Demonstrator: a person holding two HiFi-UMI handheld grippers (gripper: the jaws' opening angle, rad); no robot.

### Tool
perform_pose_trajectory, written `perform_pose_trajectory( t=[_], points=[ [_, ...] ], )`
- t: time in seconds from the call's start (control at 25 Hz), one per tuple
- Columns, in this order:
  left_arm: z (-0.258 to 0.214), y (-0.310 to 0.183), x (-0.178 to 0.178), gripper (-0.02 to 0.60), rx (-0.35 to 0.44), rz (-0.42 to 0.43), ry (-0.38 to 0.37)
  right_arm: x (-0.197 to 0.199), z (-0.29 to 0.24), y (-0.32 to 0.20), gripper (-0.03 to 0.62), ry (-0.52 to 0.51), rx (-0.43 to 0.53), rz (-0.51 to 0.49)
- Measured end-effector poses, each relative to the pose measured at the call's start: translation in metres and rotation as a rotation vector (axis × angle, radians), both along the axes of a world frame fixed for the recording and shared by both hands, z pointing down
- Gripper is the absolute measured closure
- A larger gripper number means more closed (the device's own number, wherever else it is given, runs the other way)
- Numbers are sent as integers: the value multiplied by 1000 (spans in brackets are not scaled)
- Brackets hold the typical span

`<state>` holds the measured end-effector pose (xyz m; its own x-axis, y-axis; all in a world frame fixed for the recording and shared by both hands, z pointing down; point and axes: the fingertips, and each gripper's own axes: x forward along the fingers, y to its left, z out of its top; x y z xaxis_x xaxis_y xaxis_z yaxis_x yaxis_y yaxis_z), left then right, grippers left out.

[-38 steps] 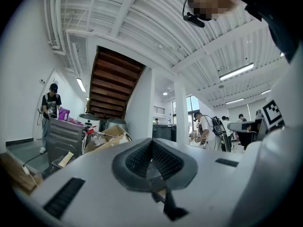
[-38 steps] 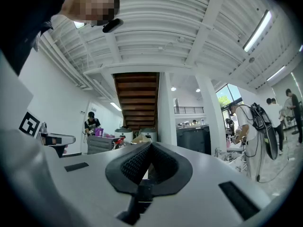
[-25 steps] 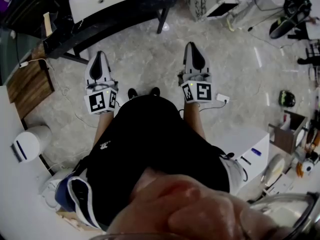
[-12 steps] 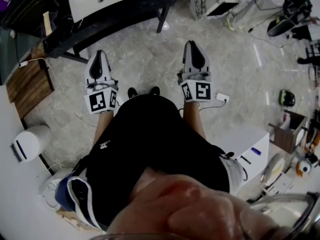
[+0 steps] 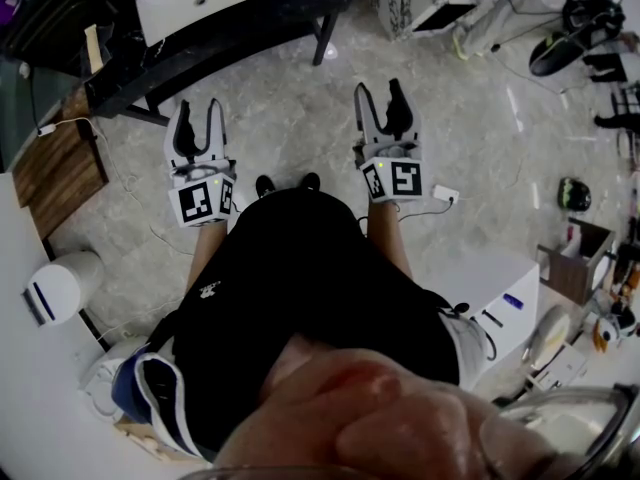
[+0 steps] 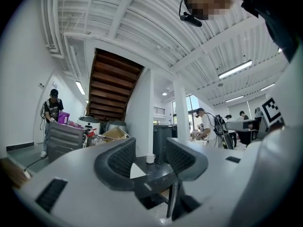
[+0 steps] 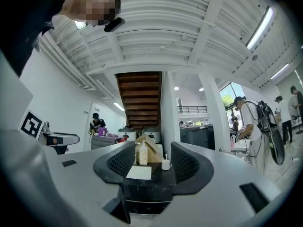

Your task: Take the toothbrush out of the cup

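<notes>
A small white cup (image 7: pixel 165 164) with a toothbrush (image 7: pixel 166 157) standing in it sits on a black table (image 7: pixel 158 174), far ahead of my right gripper (image 7: pixel 153 161). The cup (image 6: pixel 150 159) also shows beyond my left gripper (image 6: pixel 150 155). Both grippers' jaws are opening, with only air between the pads. In the head view my left gripper (image 5: pixel 198 113) and right gripper (image 5: pixel 380 93) are held out level over the floor, short of the black table (image 5: pixel 240 30). I cannot make out the cup in the head view.
On the table are a white sheet (image 7: pixel 139 172), a pale bottle (image 7: pixel 143 154) and a cardboard box (image 7: pixel 152 150). A white round bin (image 5: pixel 58 288), a white cabinet (image 5: pixel 490 303) and a wooden board (image 5: pixel 60 163) flank me. People stand in the background.
Both grippers' jaws have spread apart from shut. The hands have kept their places.
</notes>
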<state>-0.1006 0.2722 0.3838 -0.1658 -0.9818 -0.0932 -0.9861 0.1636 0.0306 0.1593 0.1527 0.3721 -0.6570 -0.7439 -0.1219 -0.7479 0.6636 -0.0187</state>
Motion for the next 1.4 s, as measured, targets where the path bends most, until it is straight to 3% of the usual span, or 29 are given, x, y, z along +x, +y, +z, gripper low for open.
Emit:
perform_pose_trajectory(
  t=[0.32,0.64,0.92,1.08,1.4],
  points=[
    [-1,-3,4,231,0,25,-8,-1,1,-2,224,2,-6,-13],
    [-13,-6,12,45,61,64,-31,1,-1,-1,100,0,13,-7],
    [-11,-10,-9,0,51,75,-43,-15,-3,2,66,-11,18,26],
    [-12,0,-6,-2,53,103,-50,-8,-5,15,66,-32,16,48],
    [-4,11,-42,-2,48,117,-54,-38,0,29,66,-38,13,74]
  ],
)
